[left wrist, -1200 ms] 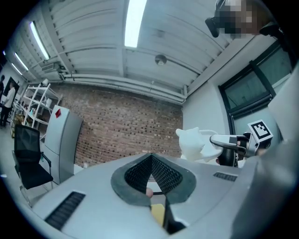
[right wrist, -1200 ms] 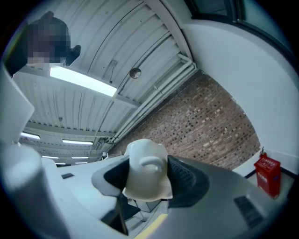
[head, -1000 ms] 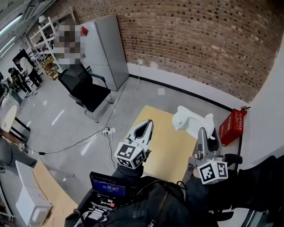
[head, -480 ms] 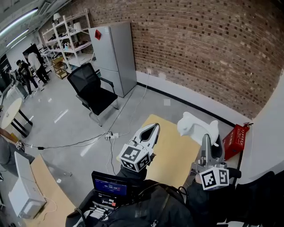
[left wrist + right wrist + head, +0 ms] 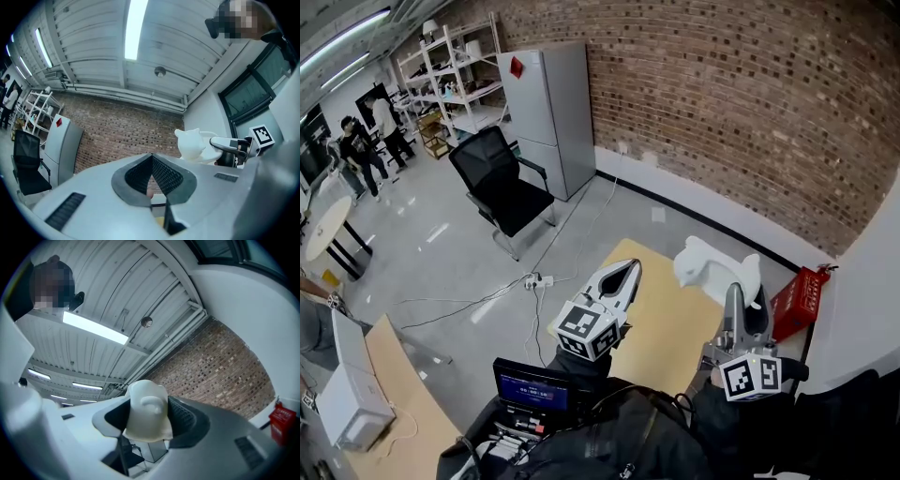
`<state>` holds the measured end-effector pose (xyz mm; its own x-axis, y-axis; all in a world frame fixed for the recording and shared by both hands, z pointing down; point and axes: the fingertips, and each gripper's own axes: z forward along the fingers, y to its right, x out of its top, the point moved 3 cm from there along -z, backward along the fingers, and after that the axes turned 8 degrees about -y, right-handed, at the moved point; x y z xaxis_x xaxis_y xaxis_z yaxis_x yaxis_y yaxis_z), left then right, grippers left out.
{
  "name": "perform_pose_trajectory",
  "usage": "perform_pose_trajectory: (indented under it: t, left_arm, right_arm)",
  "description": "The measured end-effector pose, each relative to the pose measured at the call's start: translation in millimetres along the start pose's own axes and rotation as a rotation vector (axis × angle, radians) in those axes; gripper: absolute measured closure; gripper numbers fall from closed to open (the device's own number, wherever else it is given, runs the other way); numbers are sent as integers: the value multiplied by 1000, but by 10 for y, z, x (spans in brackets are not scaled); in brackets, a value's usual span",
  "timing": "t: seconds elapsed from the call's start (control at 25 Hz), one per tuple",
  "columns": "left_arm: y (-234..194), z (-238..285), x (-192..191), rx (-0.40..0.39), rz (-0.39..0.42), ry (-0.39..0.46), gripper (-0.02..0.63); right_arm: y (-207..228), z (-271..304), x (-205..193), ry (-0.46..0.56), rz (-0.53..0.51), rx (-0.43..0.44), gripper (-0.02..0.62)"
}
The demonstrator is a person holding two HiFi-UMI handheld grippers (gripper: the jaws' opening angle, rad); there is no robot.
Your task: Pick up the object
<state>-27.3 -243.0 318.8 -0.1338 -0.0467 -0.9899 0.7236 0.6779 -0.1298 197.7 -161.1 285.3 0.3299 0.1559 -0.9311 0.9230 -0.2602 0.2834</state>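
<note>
Over the far right corner of the yellow table (image 5: 656,323), the white figurine (image 5: 705,267) is gripped by the right gripper (image 5: 742,298). Its jaws are spread wide, with the pads pressed on the figurine's sides. The figurine is seen directly ahead of that gripper, and its longer side is judged to run along the jaws. The left gripper (image 5: 623,274) is closed and empty, off to the figurine's left and apart from it.

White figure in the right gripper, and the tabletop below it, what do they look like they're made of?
White figure: probably plaster or matte plastic, possibly printed. It is a uniform chalky white with no gloss and soft rounded edges.
Tabletop: likely wood or wood-look laminate. The surface is flat and pale yellowish-tan; any grain is too small to tell.
</note>
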Motion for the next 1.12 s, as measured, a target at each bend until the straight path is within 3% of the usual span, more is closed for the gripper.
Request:
perform_pose_trajectory:
  t: [1.12]
  left_arm:
    - [14, -37, -84, -2, -2, -24, 607]
  right_arm:
    - [-51, -64, -68, 8, 7, 5, 356]
